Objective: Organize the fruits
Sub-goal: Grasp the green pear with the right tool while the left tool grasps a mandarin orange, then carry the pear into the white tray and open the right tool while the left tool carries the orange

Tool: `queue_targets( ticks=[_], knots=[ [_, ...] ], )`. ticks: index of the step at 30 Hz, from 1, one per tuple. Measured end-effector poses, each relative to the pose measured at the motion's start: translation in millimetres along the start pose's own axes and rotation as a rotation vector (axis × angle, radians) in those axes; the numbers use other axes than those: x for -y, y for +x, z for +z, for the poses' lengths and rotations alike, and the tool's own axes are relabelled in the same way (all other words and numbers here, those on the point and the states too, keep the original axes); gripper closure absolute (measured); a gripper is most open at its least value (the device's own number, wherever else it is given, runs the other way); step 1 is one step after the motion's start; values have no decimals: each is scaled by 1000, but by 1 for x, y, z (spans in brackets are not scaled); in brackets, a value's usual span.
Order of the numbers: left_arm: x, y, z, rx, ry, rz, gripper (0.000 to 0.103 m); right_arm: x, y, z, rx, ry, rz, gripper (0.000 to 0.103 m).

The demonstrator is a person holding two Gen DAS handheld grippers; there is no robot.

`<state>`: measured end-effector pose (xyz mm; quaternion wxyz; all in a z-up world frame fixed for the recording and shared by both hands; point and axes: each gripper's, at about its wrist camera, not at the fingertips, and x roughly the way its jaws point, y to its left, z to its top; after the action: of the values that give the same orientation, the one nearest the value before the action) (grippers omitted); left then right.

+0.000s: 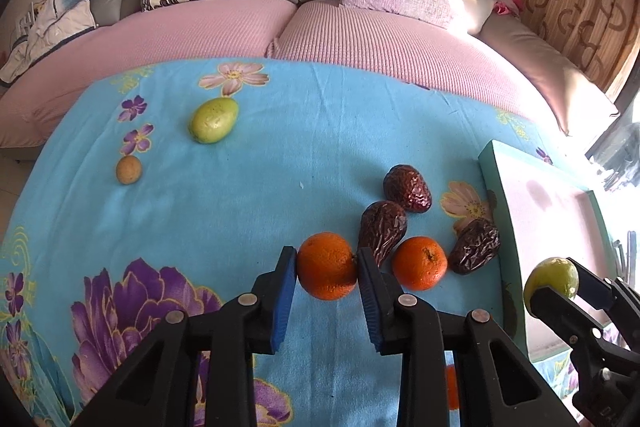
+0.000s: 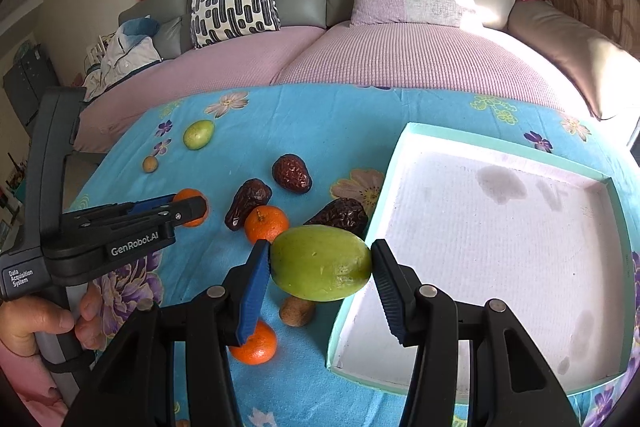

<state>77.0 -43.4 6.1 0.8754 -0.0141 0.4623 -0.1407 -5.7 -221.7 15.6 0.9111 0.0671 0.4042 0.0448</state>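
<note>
Clamping a green mango, the right gripper hovers at the near left edge of the empty teal tray; the left gripper pinches a tangerine on the blue floral cloth beside three dates.

The wide white floor of the tray lies bare, so there is open room above it, bounded only by its low teal rim. Left of the tray the blue cloth is crowded: three wrinkled dates and an orange sit close together. Farther left, the cloth is mostly open, with only a green fruit and a small brown one near the far edge.
</note>
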Motion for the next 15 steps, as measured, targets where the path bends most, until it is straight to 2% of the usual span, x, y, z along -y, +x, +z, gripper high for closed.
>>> queue_targets(
  ticks=[7, 15],
  knots=[
    [33, -22, 2, 59, 73, -34, 70, 34, -14, 2, 24, 77, -69, 50],
    [103, -23, -8, 60, 229, -146, 70, 93, -30, -6, 37, 211, -199, 50]
  ],
)
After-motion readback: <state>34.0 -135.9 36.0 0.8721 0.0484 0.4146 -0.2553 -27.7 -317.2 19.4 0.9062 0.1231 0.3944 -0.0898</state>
